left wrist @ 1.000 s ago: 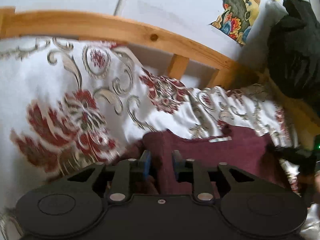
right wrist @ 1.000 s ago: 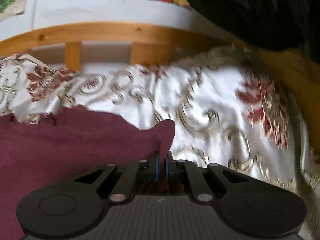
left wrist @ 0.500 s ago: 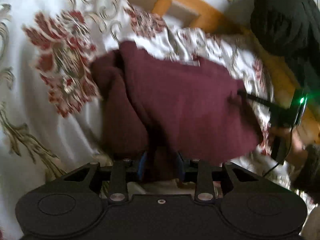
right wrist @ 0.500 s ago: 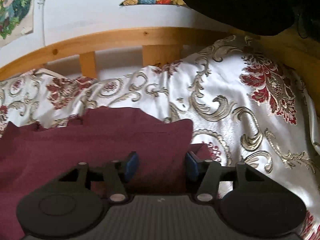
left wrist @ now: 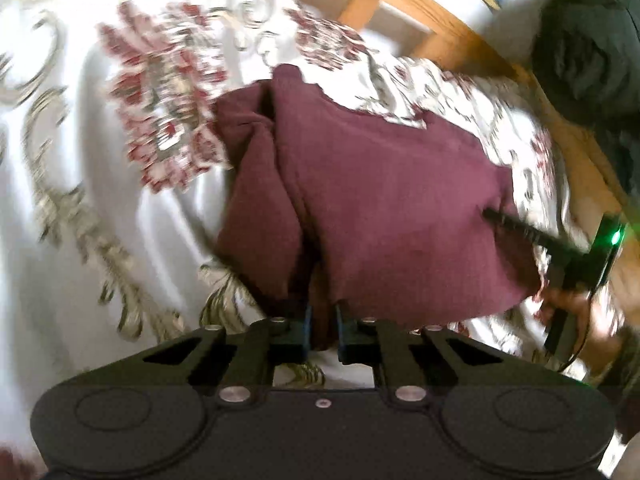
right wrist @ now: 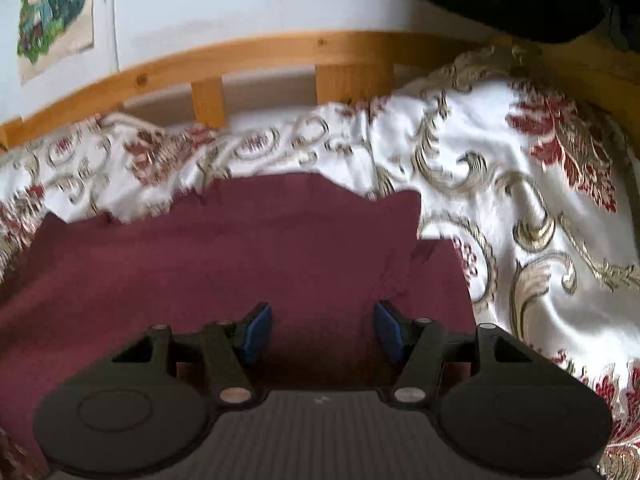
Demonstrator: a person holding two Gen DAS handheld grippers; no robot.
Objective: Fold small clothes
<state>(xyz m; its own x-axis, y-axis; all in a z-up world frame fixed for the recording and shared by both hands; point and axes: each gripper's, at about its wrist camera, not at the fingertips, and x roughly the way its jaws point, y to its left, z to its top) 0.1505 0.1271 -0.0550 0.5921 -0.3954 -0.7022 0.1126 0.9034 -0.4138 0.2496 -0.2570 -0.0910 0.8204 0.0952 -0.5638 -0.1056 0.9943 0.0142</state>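
Left tongs [left wrist: 322, 330] clamped on garment [left wrist: 384, 208] edge at 6 o'clock. Right tongs [right wrist: 323, 330] spread apart over garment, on bedspread [right wrist: 500, 184].

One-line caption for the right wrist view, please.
Right gripper open above maroon garment lying on floral bedspread.

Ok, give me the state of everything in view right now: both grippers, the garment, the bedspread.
Left gripper: shut on the near edge of the maroon garment.
Right gripper: fingers wide open, over the garment, holding nothing.
Maroon garment: partly folded, lying on the bedspread, bunched along its left side.
Floral bedspread: rumpled, spread under the garment.
Dark blanket: heaped at the bed's far corner.
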